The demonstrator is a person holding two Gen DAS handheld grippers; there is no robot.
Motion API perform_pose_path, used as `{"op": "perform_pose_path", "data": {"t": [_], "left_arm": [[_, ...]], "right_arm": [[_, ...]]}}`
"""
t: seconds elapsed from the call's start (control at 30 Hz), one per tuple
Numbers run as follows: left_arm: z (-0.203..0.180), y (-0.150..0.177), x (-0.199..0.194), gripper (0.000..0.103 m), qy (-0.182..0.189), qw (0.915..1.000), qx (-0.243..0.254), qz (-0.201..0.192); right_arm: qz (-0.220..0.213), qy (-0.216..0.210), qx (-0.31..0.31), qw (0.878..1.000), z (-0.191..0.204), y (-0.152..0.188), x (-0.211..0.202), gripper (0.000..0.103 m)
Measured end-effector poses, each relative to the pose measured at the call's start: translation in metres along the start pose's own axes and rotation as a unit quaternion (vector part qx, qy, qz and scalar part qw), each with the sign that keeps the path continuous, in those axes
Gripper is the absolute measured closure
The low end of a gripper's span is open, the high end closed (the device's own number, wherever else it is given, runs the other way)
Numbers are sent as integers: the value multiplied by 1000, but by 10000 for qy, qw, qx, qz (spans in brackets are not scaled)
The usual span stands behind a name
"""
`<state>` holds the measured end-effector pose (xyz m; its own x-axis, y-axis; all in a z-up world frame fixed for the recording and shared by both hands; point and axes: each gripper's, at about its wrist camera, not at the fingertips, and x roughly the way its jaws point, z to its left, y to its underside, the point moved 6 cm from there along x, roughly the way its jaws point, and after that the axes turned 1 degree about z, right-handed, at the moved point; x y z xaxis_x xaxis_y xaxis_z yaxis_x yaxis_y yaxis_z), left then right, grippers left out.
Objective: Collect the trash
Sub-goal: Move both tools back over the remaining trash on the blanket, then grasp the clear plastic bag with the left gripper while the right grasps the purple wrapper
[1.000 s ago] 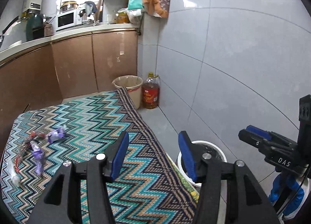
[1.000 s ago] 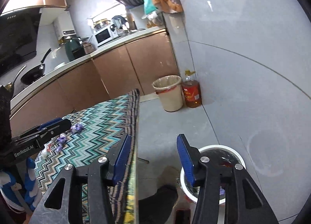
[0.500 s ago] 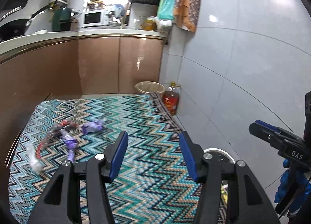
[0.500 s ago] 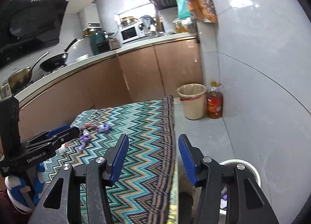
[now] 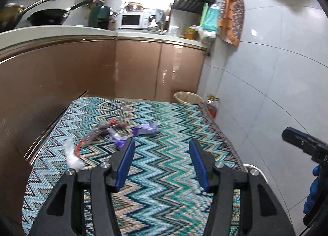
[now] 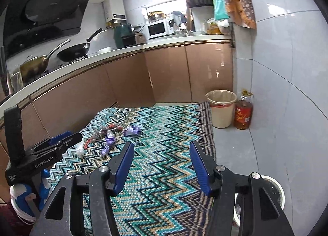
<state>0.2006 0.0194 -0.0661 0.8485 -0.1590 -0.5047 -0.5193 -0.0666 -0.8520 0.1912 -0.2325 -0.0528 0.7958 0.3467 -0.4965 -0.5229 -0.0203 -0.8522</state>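
Observation:
Several bits of trash lie on the zigzag cloth [image 5: 176, 176]: a purple wrapper [image 5: 144, 129] [image 6: 132, 130], a clear and red wrapper [image 5: 98, 131], a small purple wrapper [image 5: 117, 139] [image 6: 109, 139] and a crumpled white piece [image 5: 71, 157] [image 6: 80, 150]. My left gripper [image 5: 161, 141] hovers open just short of them, nothing between its fingers. My right gripper [image 6: 161, 144] hangs over the cloth's right half. Its jaws are opening and hold nothing. A white bin [image 6: 274, 182] [image 5: 256, 169] stands on the floor at the lower right.
A beige waste basket [image 6: 221, 109] and an oil bottle [image 6: 244, 113] stand on the floor beyond the cloth, by the tiled wall. Brown cabinets with a counter run behind and to the left. The cloth's right edge drops to grey floor.
Both views have swung left, away from the white bin and onto the cloth. The wrappers have come nearer the middle of each view. The right jaws stand slightly wider.

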Motion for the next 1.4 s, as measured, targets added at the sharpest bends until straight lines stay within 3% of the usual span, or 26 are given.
{"op": "perform_pose_path", "data": {"t": [0.27,0.53,0.7,0.83,1.07,1.4], "left_arm": [[76,33,-3,50,-497,9976,-468,77],[167,58,-16,50,-1042,9882,-1109,163],[205,70,-11,50,-1166,9820,-1456,310],[215,77,-1,50,-1151,9804,-1531,454],[213,69,28,50,-792,9824,-1548,685],[217,61,87,50,-469,9745,-1865,1153]], "right_arm": [[111,-199,-111,9997,26,-5,20,48],[278,-402,-140,9987,49,-8,47,45],[488,-567,-279,9968,70,-5,72,45],[659,-743,-345,9945,85,-2,93,44],[1056,-1021,-575,9875,113,3,141,41],[1628,-1591,-962,9690,153,17,235,41]]}}
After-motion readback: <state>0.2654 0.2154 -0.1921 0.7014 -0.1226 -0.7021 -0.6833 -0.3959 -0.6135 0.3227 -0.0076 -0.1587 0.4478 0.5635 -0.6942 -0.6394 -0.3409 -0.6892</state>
